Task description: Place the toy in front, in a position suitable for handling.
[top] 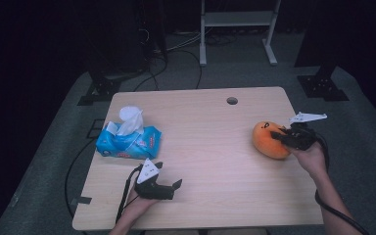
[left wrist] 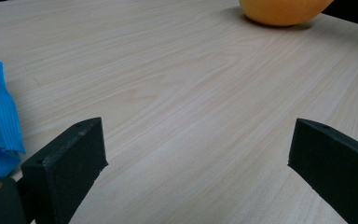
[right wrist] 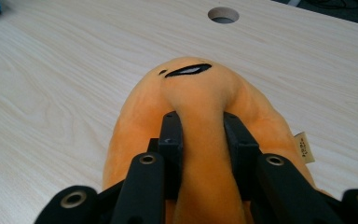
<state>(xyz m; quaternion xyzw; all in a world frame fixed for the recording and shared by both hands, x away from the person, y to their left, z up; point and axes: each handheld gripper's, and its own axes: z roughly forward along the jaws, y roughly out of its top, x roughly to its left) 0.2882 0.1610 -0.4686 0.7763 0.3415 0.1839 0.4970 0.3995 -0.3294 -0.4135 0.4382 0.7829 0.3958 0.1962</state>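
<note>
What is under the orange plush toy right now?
The orange plush toy sits on the bare wooden table, pinched along a ridge on top by the right tool. The patch of table directly beneath it is covered.

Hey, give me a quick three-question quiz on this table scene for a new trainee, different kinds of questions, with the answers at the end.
1. True or false: the right gripper is pinching a fold of the orange plush toy.
2. Which describes the left gripper? A) jaws apart over bare table, holding nothing; B) clamped on the blue tissue pack; C) resting on the toy.
3. Fill in: a white tissue sticks up from the ____ of the blue pack.

Key: 1 true; 2 A; 3 top.
</note>
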